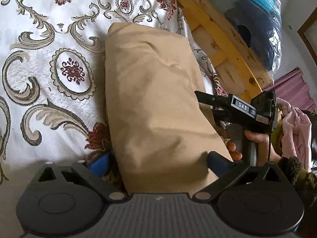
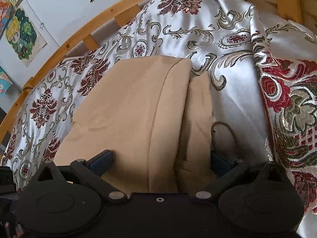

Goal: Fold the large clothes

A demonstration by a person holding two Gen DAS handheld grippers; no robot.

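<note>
A tan garment [image 1: 158, 99] lies folded into a long narrow bundle on a patterned white bedspread [image 1: 49, 69]. My left gripper [image 1: 158, 161] is open, its blue-padded fingers [image 1: 100, 163] straddling the near end of the bundle. In the right wrist view the tan garment [image 2: 138, 109] shows a folded layer with a rounded edge over a lower layer. My right gripper [image 2: 160, 160] is open with its fingers [image 2: 102, 161] spread on either side of the cloth. The right gripper [image 1: 210, 104] also shows in the left wrist view, at the bundle's right edge, held by a hand.
A wooden bed frame [image 1: 223, 45] runs along the far side, with a plastic-wrapped dark bundle [image 1: 257, 19] behind it. Pink clothes [image 1: 295, 127] lie at the right. Wooden rail [image 2: 69, 39] and wall pictures [image 2: 21, 33] show in the right wrist view.
</note>
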